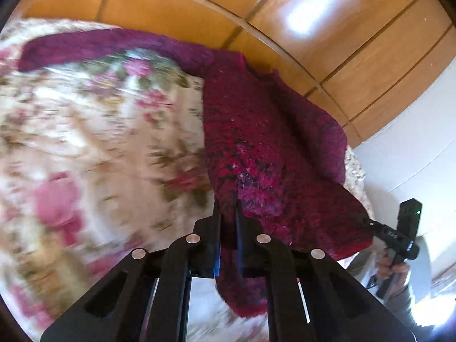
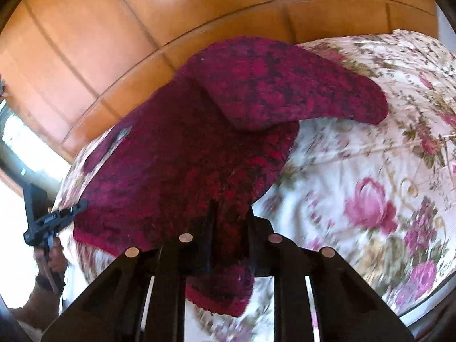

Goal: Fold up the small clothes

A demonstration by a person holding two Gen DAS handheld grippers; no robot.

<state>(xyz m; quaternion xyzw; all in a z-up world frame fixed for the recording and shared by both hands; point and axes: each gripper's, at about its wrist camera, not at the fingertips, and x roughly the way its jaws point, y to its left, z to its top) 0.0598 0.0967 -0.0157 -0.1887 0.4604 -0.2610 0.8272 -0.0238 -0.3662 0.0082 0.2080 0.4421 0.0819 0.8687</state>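
Observation:
A fuzzy dark red knitted sweater (image 1: 256, 142) is held up above a floral bedspread (image 1: 85, 142). My left gripper (image 1: 228, 208) is shut on one bottom corner of it, cloth pinched between the jaws. My right gripper (image 2: 228, 211) is shut on the other corner of the sweater (image 2: 185, 156). A sleeve (image 2: 285, 85) hangs folded over the body in the right wrist view. Another sleeve (image 1: 99, 45) trails across the bed in the left wrist view. Each gripper shows in the other's view, the right one (image 1: 367, 222) and the left one (image 2: 82, 205), both at the sweater's edge.
The floral bedspread (image 2: 370, 171) covers the bed below. A wooden panelled wardrobe (image 1: 313, 28) stands behind the bed, also in the right wrist view (image 2: 114, 28). A white wall (image 1: 413, 142) is at the right. A bright window (image 2: 17, 142) is at the left.

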